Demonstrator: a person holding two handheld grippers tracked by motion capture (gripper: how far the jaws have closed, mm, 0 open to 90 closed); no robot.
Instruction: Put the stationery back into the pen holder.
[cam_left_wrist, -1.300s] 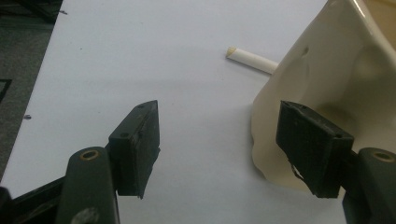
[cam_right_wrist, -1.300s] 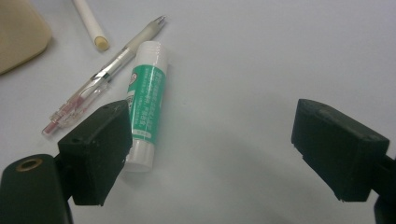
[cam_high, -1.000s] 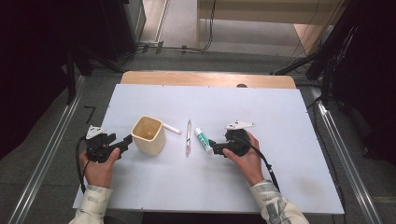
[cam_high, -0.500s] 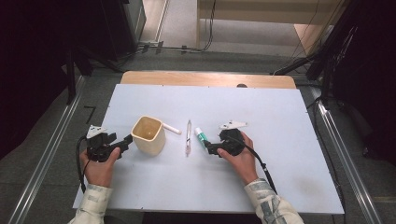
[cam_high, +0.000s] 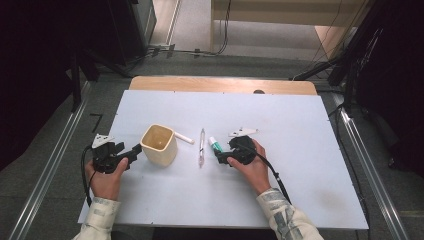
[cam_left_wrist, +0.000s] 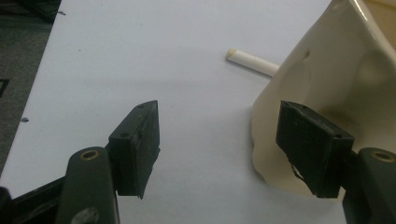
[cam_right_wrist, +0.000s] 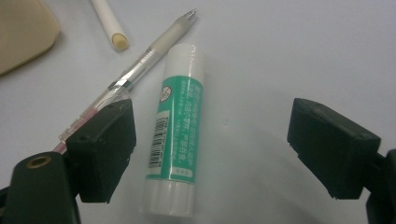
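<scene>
A cream cup (cam_high: 159, 145) stands left of centre on the white table (cam_high: 300, 165). To its right lie a white stick (cam_high: 184, 138), a clear pen (cam_high: 201, 147) and a green-and-white glue stick (cam_high: 215, 145). My left gripper (cam_high: 134, 150) rests just left of the cup. In the left gripper view it (cam_left_wrist: 224, 149) is open, its right jaw against the cup (cam_left_wrist: 327, 70) wall, nothing between the jaws. My right gripper (cam_high: 220, 158) is open in the right gripper view (cam_right_wrist: 212, 149). The glue stick (cam_right_wrist: 177, 130) lies flat between its jaws, close to the left one.
The pen (cam_right_wrist: 140, 65) and white stick (cam_right_wrist: 108, 23) lie just beyond the glue stick, with the cup (cam_right_wrist: 23, 32) corner at the far left. The white stick (cam_left_wrist: 252, 62) pokes out behind the cup. A wooden strip (cam_high: 220, 85) borders the table's far edge.
My right gripper has slid a little to the left, onto the glue stick. The left gripper and the cup have not moved.
</scene>
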